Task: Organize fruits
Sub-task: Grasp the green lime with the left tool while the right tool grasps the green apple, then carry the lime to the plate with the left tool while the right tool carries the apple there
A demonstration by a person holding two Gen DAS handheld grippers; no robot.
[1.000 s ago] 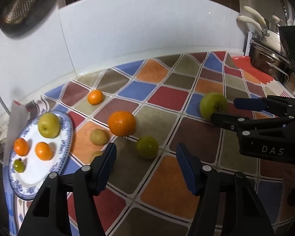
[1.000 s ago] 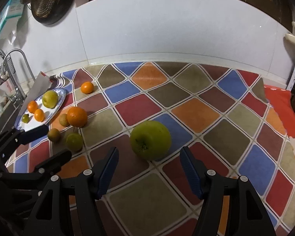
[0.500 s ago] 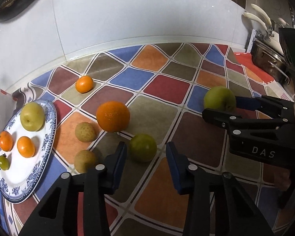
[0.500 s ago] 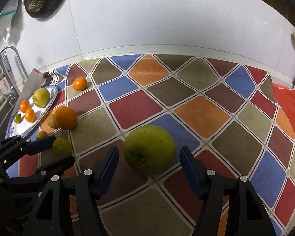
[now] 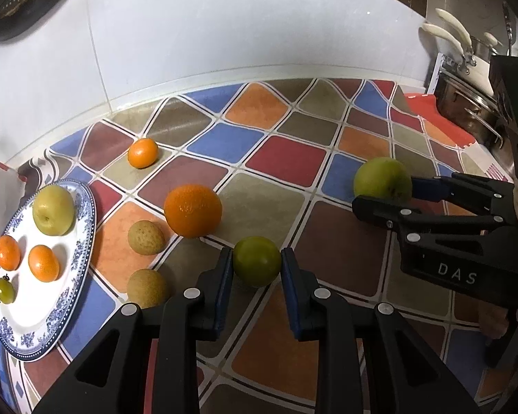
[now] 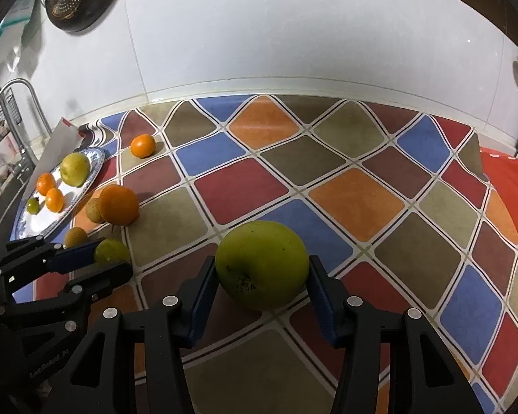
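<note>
Both grippers flank a green fruit on the worktop point(image 6: 355, 203)

Left gripper point(image 5: 253, 269): fingers set narrow, blue pads right beside the small green fruit point(image 5: 256, 265) between them, contact too close to call. Right gripper point(image 6: 262, 286): fingers spread wide around the big green apple point(image 6: 261, 265), pads hugging its sides. Orange point(image 5: 192, 210) just beyond the left fingers; blue-patterned plate point(image 5: 86, 227) off to their left.

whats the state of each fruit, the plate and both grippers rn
left gripper: open, straddling the small green fruit
right gripper: open, straddling the big green apple
large orange: loose on the mat
blue-rimmed plate: holds four fruits
</note>
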